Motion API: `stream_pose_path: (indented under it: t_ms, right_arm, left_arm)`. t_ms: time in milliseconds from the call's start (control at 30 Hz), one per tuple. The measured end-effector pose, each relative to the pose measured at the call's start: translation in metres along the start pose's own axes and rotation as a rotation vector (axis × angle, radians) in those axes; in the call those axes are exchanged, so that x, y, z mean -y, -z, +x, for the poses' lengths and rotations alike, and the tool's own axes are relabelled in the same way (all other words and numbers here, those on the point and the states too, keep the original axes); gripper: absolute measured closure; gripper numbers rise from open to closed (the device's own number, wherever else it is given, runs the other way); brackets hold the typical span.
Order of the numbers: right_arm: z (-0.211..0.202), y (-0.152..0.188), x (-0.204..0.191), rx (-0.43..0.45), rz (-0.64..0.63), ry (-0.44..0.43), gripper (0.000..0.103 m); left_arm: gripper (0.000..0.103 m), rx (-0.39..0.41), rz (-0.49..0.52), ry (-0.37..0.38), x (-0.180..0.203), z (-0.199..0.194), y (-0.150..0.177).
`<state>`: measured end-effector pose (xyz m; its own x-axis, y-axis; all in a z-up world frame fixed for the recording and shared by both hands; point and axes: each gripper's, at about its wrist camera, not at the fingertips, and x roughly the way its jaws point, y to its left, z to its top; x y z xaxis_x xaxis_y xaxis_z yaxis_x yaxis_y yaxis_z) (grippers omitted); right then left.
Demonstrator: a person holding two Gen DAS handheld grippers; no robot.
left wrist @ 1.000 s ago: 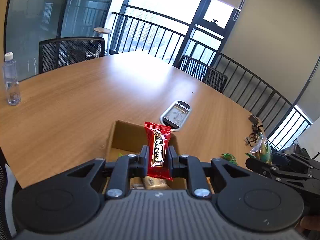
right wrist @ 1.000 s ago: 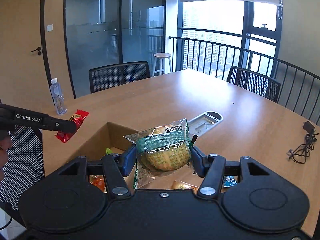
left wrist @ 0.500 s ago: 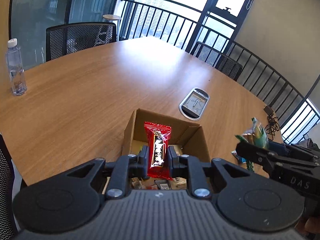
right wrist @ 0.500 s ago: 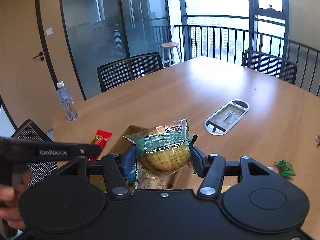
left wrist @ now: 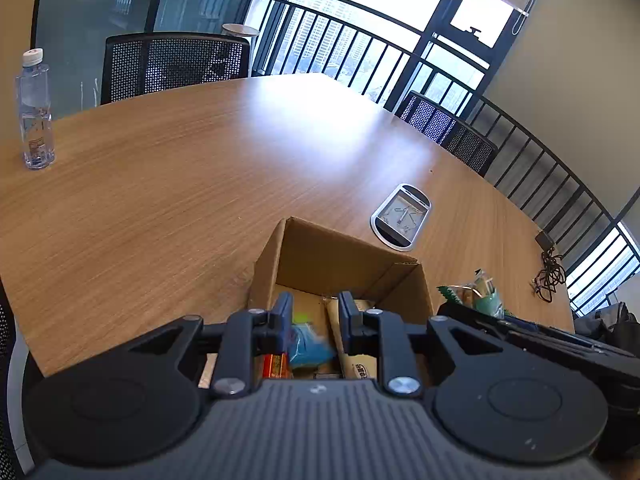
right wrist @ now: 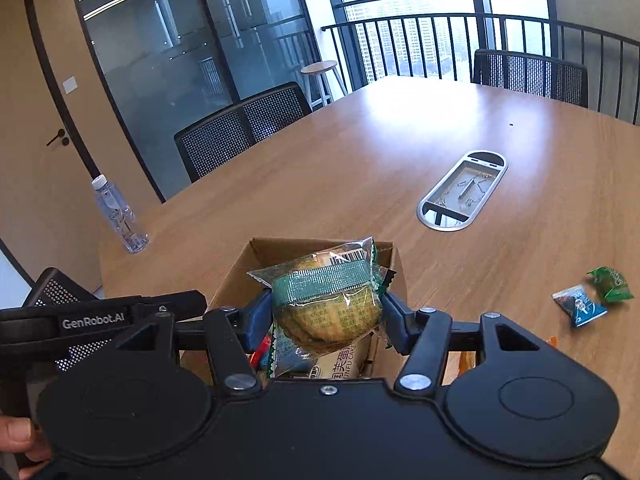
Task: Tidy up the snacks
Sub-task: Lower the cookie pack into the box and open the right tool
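The wrapped cake (right wrist: 328, 304) is held between the pads of the right tongs (right wrist: 326, 312), poised just above the open cardboard box (right wrist: 236, 276) at the near middle of the counter (right wrist: 400, 152). Its clear film bulges out above and below the pads, and the round cake inside appears slightly pinched at its sides. It is judged to be light, soft and easily crushed, with a slick, crinkly wrapper; a gentle hold across the widest part of the cake, as now, is thought safest, since a grip on the sealed film ends alone would likely let it swing or slip.

The left tongs (left wrist: 314, 312) are narrow but opening, with nothing pressed between the pads; through the gap only the box's contents are seen, among them a blurred blue packet (left wrist: 308, 346) and a red one (left wrist: 274, 364). The box (left wrist: 344, 252) is seen there to be already partly filled with flat, light packets that should yield under a dropped cake.

Two small sachets, one blue (right wrist: 580, 306) and one green (right wrist: 610, 284), lie loose on the counter at about three o'clock from the box, well apart from it. They are judged thin, almost weightless and slippery, best pinched at a raised crimped edge. A water bottle (right wrist: 120, 216) stands at ten o'clock.
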<state>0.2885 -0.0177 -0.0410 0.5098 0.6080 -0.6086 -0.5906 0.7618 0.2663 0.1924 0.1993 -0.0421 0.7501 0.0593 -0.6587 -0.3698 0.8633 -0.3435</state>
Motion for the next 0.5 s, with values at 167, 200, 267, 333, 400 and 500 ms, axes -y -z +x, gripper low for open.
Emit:
stream_pose_path:
  t_ms: [167,200,267,333,400,500]
  right_arm:
    - [0.006,-0.001,-0.001,0.009,0.022,-0.007,0.041]
    - [0.006,-0.001,-0.001,0.022,0.031,-0.008,0.038]
    - [0.004,-0.004,-0.002,0.054,0.027,-0.009,0.001]
    - [-0.004,-0.005,-0.002,0.098,0.009,0.009,0.0]
    - [-0.01,-0.007,0.002,0.087,-0.004,0.008,0.0]
    - [-0.021,-0.009,0.015,0.073,0.016,0.014,0.0]
  left_arm:
    - [0.074,0.015,-0.036,-0.023,-0.008,-0.008,-0.003]
    - [0.069,0.016,-0.036,-0.029,-0.009,-0.01,-0.003]
    - [0.059,0.016,-0.04,-0.038,-0.01,-0.013,-0.003]
    - [0.044,0.016,-0.053,-0.045,-0.012,-0.015,-0.004]
    - [0.02,0.018,-0.066,-0.067,-0.012,-0.018,-0.003]
    - [0.007,0.04,-0.09,-0.066,-0.011,-0.025,-0.003]
